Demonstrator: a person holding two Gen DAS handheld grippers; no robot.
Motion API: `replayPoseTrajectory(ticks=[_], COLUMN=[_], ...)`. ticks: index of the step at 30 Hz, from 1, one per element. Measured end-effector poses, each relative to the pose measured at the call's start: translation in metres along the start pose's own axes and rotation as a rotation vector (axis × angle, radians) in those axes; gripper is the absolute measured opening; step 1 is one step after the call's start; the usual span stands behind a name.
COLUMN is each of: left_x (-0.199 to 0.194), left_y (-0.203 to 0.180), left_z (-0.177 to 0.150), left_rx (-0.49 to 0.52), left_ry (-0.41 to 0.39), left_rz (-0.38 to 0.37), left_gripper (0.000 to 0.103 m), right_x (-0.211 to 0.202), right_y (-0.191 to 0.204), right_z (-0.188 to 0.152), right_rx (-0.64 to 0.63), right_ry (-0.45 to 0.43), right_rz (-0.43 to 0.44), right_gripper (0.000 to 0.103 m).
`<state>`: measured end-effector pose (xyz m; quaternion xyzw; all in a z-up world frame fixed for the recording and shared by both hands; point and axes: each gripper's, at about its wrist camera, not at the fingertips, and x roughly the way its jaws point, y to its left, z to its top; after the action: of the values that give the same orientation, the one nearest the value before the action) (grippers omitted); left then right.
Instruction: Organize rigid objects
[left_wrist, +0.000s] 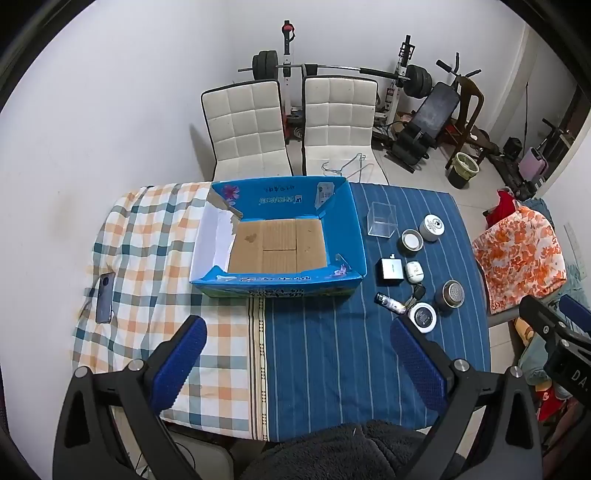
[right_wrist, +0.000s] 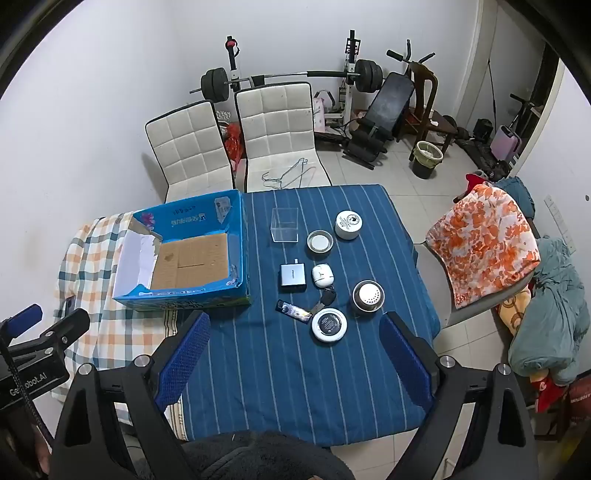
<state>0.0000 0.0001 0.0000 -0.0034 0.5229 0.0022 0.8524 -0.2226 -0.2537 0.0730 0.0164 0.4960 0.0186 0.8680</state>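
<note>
Both jaws wide, holding nothing. Box (left_wrist: 277, 236) sits centre frame, empty; clutter mid-right on the bench (right_wrist: 280, 369). Risk: my right gripper (right_wrist: 295, 354) nudging the keys (right_wrist: 325, 298) while grabbing the disc (right_wrist: 329, 326).

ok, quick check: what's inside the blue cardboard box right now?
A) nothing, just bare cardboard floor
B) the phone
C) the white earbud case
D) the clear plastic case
A: the blue cardboard box shows only its bare brown floor, while the clear plastic case and white earbud case sit on the striped cloth to its right, and the phone lies on the checked cloth to its left.
</note>
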Motion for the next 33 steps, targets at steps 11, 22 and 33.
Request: replayPoseTrajectory(ticks=[11, 22, 33], left_x=[-0.0002, -0.0001, -0.0014], left_y=[-0.0004, -0.0006, -0.004], left_z=[-0.0001, -0.0001, -0.0009], left_rx=[0.003, 0.003, 0.007], left_ry=[0.0, -0.003, -0.002], left_rz=[0.004, 0.004, -0.002], left_gripper=[0.102, 0.102, 0.102], right_x=[-0.0004, 0.0007, -0.0007], right_y=[0.0002, 0.0001, 0.0027], right_z=[0.0013, 0.0015, 0.0034], right_rx=[0.001, 0.001, -0.001], right_ry=[-0.003, -0.006, -0.009], right_rz=[0.003, 0.003, 0.003], right_gripper=[0.095, 0.095, 0.095])
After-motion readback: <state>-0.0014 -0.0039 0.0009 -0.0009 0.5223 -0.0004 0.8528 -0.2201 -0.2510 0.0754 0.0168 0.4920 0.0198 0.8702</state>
